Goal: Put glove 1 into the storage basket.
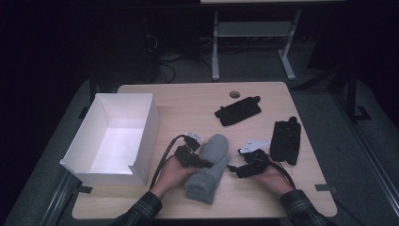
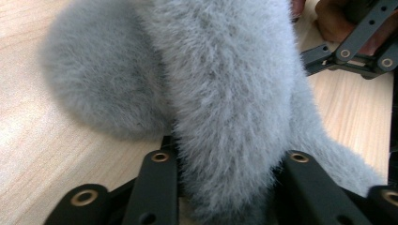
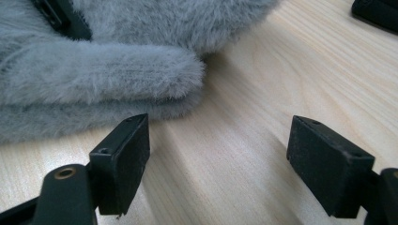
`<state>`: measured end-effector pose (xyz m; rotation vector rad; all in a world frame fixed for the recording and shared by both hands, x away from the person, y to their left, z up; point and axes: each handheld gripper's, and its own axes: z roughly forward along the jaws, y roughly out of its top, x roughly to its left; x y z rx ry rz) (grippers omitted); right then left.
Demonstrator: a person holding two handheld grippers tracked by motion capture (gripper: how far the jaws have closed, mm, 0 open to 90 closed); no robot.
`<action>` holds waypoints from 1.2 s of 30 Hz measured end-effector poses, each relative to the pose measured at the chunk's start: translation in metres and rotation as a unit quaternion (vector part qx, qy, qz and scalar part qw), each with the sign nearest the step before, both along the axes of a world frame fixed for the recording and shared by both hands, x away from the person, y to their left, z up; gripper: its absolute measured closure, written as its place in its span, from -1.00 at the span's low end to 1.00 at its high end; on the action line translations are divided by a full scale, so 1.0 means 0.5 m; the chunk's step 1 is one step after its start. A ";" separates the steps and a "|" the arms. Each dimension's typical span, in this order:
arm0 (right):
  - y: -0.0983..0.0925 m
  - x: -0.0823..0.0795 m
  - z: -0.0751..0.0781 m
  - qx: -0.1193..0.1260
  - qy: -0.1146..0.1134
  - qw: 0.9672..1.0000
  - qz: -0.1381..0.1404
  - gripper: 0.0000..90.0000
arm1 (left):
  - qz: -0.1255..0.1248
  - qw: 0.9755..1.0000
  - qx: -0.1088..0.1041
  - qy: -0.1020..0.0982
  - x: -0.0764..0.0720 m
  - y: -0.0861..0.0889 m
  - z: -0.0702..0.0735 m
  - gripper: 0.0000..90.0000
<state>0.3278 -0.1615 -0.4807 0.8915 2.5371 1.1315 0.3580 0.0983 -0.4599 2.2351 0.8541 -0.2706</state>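
The grey sock point(image 2: 225, 103) is folded on the bench point(image 1: 188, 103), and a fold of it is clamped between the jaws of the left gripper point(image 2: 225, 187), whose arms are pressed into the pile on both sides. The right gripper point(image 3: 218, 159) is held with its jaws wide and bare bench between them; the sock's edge lies just beyond and beside one jaw, not between them.

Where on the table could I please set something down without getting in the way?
Bare wood lies behind the grey sock, between the box and the upper black glove, and along the near right edge. It is crowded around the sock, where both tools work, and beside the right glove.
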 end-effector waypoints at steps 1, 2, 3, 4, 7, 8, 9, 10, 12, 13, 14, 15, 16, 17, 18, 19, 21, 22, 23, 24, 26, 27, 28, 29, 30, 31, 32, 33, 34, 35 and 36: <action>0.000 0.000 0.000 0.000 -0.001 1.000 0.000 -0.52 | 0.003 1.000 -0.004 0.000 -0.001 0.000 0.000 0.57; 0.000 0.000 0.000 0.000 -0.001 1.000 0.000 -0.52 | 0.003 1.000 -0.004 -0.001 -0.002 0.000 0.003 0.58; 0.000 0.000 0.000 0.000 0.000 1.000 0.000 -0.52 | 0.000 1.000 -0.002 -0.005 -0.003 0.000 0.005 0.59; 0.000 0.000 0.000 0.000 -0.001 1.000 0.001 -0.52 | -0.002 1.000 -0.001 -0.010 -0.004 0.000 0.009 0.59; 0.000 0.000 0.000 0.000 -0.001 1.000 0.000 -0.52 | -0.005 1.000 -0.001 -0.017 -0.007 -0.001 0.018 0.60; 0.000 0.000 0.000 0.000 -0.001 1.000 0.000 -0.52 | -0.006 1.000 -0.004 -0.020 -0.009 0.000 0.023 0.60; 0.000 0.000 0.000 0.000 0.000 1.000 0.001 -0.52 | -0.005 1.000 -0.006 -0.022 -0.011 0.000 0.028 0.60; 0.000 0.000 0.000 0.000 0.000 1.000 0.001 -0.52 | -0.006 1.000 -0.007 -0.029 -0.012 0.002 0.034 0.60; 0.000 0.001 0.000 -0.002 -0.002 1.000 0.003 -0.52 | -0.002 0.999 -0.013 -0.039 -0.014 0.006 0.044 0.60; -0.001 0.001 0.000 -0.002 -0.002 1.000 0.003 -0.52 | -0.002 0.999 -0.017 -0.039 -0.014 0.009 0.048 0.60; 0.000 0.001 0.000 -0.001 -0.002 1.000 0.003 -0.52 | 0.002 0.999 -0.018 -0.045 -0.015 0.012 0.056 0.60; 0.000 0.000 0.000 -0.002 -0.002 1.000 0.004 -0.52 | 0.005 0.998 -0.021 -0.051 -0.016 0.014 0.064 0.60; 0.000 0.000 0.000 -0.002 -0.002 1.000 0.004 -0.52 | 0.005 0.998 -0.020 -0.053 -0.017 0.017 0.070 0.60; 0.000 0.000 0.000 -0.002 -0.002 1.000 0.004 -0.52 | 0.007 0.998 -0.023 -0.059 -0.017 0.021 0.078 0.60; 0.000 0.000 0.000 -0.002 -0.002 1.000 0.004 -0.52 | 0.011 0.997 -0.022 -0.067 -0.019 0.025 0.088 0.60; 0.000 0.000 0.000 -0.002 -0.002 1.000 0.003 -0.52 | 0.013 0.997 -0.020 -0.074 -0.020 0.029 0.096 0.60; 0.000 0.000 0.000 -0.001 -0.001 1.000 0.003 -0.52 | 0.017 0.996 -0.022 -0.082 -0.022 0.036 0.109 0.60; 0.000 0.001 0.000 -0.001 -0.002 1.000 0.003 -0.52 | 0.020 0.996 -0.022 -0.087 -0.022 0.039 0.115 0.60; 0.000 0.000 0.000 0.000 -0.001 1.000 0.003 -0.52 | 0.022 0.996 -0.020 -0.089 -0.021 0.042 0.121 0.60; 0.000 0.000 0.000 0.000 -0.001 1.000 0.003 -0.52 | 0.024 0.995 -0.018 -0.095 -0.020 0.047 0.130 0.60; 0.000 0.000 0.000 0.000 -0.001 1.000 0.003 -0.52 | 0.031 0.994 -0.018 -0.099 -0.019 0.050 0.143 0.60; 0.000 0.000 0.000 0.000 -0.001 1.000 0.003 -0.52 | 0.032 0.994 -0.017 -0.104 -0.018 0.052 0.155 0.60; 0.000 0.000 0.000 0.000 -0.001 1.000 0.003 -0.52 | 0.034 0.993 -0.016 -0.108 -0.017 0.053 0.165 0.60; 0.000 0.000 0.000 0.000 0.000 1.000 0.003 -0.52 | 0.038 0.993 -0.015 -0.111 -0.017 0.054 0.175 0.60; 0.001 0.000 0.000 0.000 0.001 1.000 0.003 -0.52 | 0.038 0.993 -0.013 -0.113 -0.016 0.055 0.186 0.60; 0.001 0.000 0.000 0.000 0.001 1.000 0.002 -0.52 | 0.039 0.993 -0.012 -0.115 -0.016 0.056 0.194 0.60; 0.001 0.000 0.000 0.000 0.000 1.000 0.003 -0.52 | 0.039 0.992 -0.011 -0.119 -0.014 0.058 0.207 0.60; 0.001 0.000 0.000 0.000 0.000 1.000 0.002 -0.52 | 0.042 0.992 -0.012 -0.119 -0.014 0.059 0.214 0.60; 0.001 0.000 0.000 0.000 0.000 1.000 0.003 -0.52 | 0.042 0.992 -0.014 -0.120 -0.012 0.062 0.225 0.60; 0.001 0.000 0.000 0.000 0.000 1.000 0.003 -0.52 | 0.040 0.992 -0.013 -0.119 -0.010 0.065 0.234 0.60; 0.001 0.000 0.000 -0.001 -0.001 1.000 0.003 -0.52 | 0.041 0.992 -0.015 -0.121 -0.008 0.066 0.240 0.60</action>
